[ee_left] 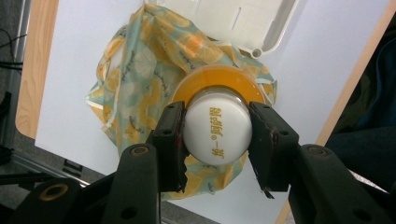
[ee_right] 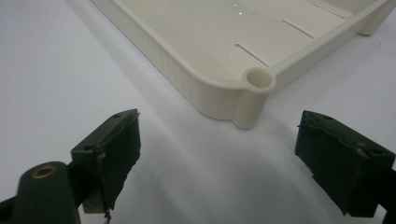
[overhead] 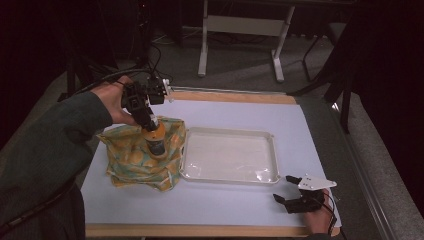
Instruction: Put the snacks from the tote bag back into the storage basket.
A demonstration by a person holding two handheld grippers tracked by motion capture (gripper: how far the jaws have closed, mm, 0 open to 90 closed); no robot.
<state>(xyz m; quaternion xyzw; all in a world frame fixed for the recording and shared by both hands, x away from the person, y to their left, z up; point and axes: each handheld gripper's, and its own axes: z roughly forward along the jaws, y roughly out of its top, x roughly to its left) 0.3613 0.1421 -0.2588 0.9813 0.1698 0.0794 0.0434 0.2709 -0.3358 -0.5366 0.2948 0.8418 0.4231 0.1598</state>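
Your left gripper (ee_left: 217, 135) clamps the bottle (ee_left: 217, 133) by its white cap.
Below lies the lemon-print cloth (overhead: 142, 157) on the pale mat (overhead: 225, 200), beside the tray (overhead: 227, 177); your right gripper (ee_right: 218, 154) gapes wide.

Dark green knit sleeve (overhead: 45, 145) left of cream plastic tray (overhead: 272, 137); black two-jaw left gripper (ee_left: 217, 135), brass-ringed screws, black cables; right gripper (overhead: 286, 189) black, grey triangular plate.

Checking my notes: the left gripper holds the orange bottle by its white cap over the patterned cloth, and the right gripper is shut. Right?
Not quite: the right gripper is open, shown in the right gripper view. The left gripper does hold the bottle over the cloth.
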